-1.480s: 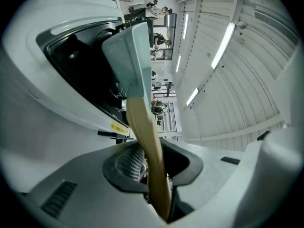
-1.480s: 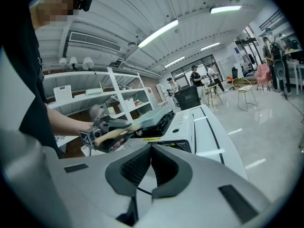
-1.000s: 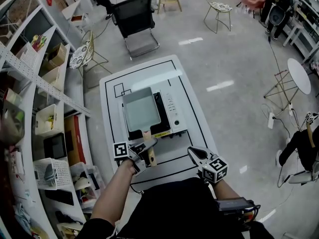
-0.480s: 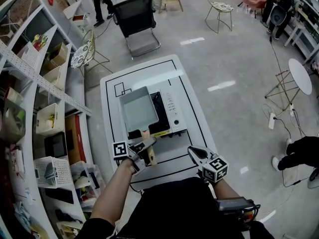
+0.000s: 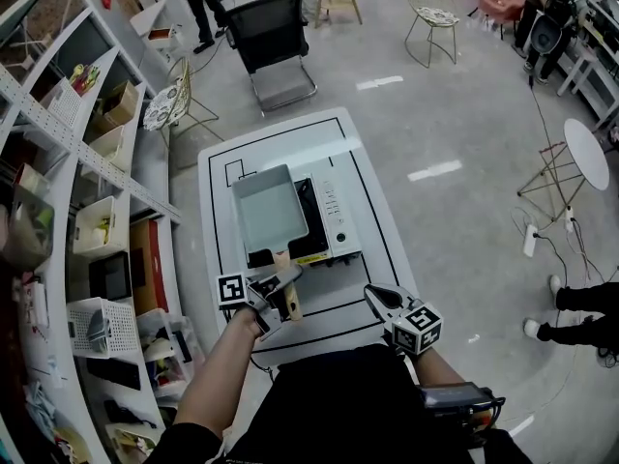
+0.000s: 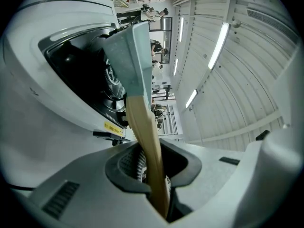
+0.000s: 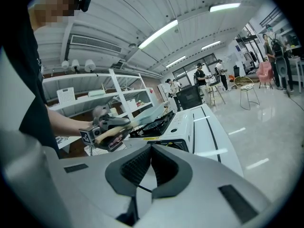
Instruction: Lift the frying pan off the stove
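Note:
The rectangular grey-green frying pan (image 5: 269,211) hangs tilted over the left half of the white stove (image 5: 334,222), its body reaching past the stove's left edge. My left gripper (image 5: 281,294) is shut on the pan's wooden handle (image 5: 287,280). In the left gripper view the handle (image 6: 146,141) runs up from between the jaws to the pan (image 6: 128,56), with the black burner (image 6: 110,77) behind it. My right gripper (image 5: 378,303) hovers over the table's front right with its jaws together and nothing in them. The right gripper view shows the left gripper (image 7: 111,128) and the stove (image 7: 179,122).
The stove stands on a white table (image 5: 290,141) marked with black lines. Shelves (image 5: 77,162) with bins run along the left. A black office chair (image 5: 269,42) stands beyond the table. A round white table (image 5: 586,148) and a person's legs (image 5: 578,305) are on the right.
The pan has shifted left off the stove's middle with my left gripper still shut on its handle. The right gripper has stayed put. People in the background have moved.

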`<state>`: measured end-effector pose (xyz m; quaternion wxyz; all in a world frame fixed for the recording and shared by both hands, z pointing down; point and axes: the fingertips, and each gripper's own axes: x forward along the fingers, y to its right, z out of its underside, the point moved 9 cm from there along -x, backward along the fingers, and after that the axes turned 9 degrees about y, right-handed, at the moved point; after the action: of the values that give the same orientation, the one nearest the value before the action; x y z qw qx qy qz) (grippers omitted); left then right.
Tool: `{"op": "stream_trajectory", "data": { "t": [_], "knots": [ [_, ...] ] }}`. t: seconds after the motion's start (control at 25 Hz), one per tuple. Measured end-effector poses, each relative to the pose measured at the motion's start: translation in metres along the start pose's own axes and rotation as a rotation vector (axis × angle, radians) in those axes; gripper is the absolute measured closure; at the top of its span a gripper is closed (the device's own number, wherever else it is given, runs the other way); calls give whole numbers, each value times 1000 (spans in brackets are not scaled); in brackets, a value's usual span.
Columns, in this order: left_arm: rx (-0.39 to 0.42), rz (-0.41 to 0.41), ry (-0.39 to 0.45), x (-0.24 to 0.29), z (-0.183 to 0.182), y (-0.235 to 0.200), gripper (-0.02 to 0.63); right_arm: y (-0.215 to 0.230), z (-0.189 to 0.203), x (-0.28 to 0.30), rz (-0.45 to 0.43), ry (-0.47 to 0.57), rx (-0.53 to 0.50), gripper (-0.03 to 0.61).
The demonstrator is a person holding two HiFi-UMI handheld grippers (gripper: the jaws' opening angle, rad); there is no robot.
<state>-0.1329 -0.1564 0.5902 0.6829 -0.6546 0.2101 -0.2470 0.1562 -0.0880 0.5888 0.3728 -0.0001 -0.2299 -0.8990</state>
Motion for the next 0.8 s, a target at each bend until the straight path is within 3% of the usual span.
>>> {"op": "stream_trajectory", "data": {
  "t": [0.28, 0.8],
  "knots": [
    [3, 4, 35, -4, -2, 0, 538, 12, 6, 15, -47, 24, -12, 554],
    [46, -31, 151, -14, 14, 14, 537, 18, -15, 9, -134, -27, -29, 554]
  ]
}}
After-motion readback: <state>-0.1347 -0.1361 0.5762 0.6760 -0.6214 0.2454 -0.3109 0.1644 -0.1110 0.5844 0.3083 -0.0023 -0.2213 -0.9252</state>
